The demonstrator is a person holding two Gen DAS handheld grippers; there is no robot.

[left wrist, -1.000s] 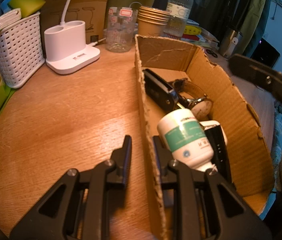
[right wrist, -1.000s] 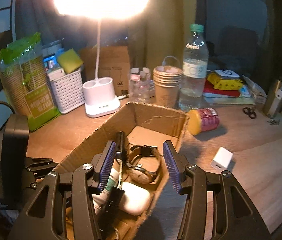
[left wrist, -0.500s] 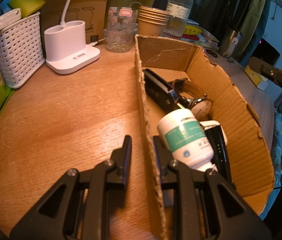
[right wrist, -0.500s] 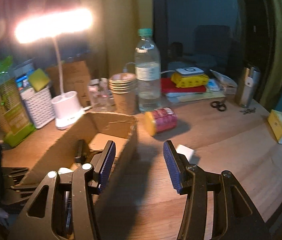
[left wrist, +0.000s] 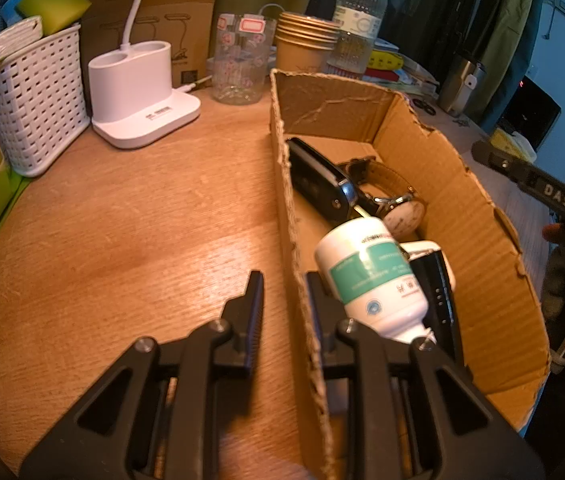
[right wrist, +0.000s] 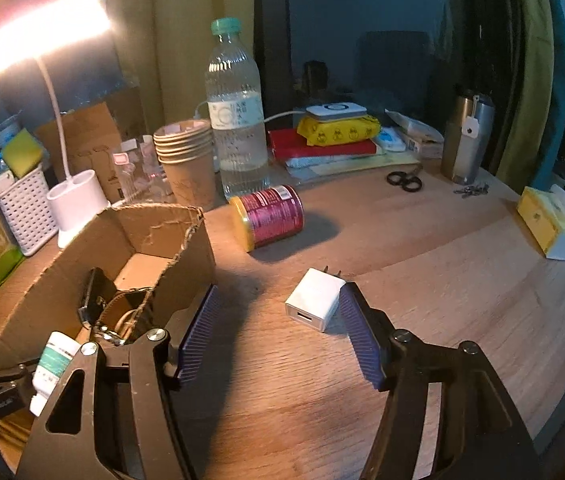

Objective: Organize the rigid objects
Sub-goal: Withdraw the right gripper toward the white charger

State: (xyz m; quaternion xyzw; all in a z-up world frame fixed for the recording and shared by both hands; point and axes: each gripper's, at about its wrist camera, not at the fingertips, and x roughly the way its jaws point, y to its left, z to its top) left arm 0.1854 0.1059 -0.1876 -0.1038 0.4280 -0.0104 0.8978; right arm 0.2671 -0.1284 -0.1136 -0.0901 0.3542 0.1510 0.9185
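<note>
My left gripper (left wrist: 286,304) is shut on the near left wall of the open cardboard box (left wrist: 494,248), one finger outside and one inside. In the box lie a black car key (left wrist: 318,184), a wristwatch (left wrist: 398,208), a white bottle with a teal label (left wrist: 374,276) and a black strap (left wrist: 442,300). My right gripper (right wrist: 278,292) hovers low over the table to the right of the box (right wrist: 178,248), its jaws opening. A white charger plug (right wrist: 314,304) lies between the fingertips, close to the right one, untouched. A red can (right wrist: 268,216) lies on its side beyond it.
At the back stand a water bottle (right wrist: 238,120), stacked paper cups (right wrist: 186,160), a white lamp base (left wrist: 138,92) and a white basket (left wrist: 38,96). Scissors (right wrist: 404,180), a steel tumbler (right wrist: 466,136) and a yellow tissue box (right wrist: 550,224) sit to the right.
My right gripper has swung from above the box out to the right, down toward the charger plug, and its jaws have widened. The left gripper has kept still on the box wall.
</note>
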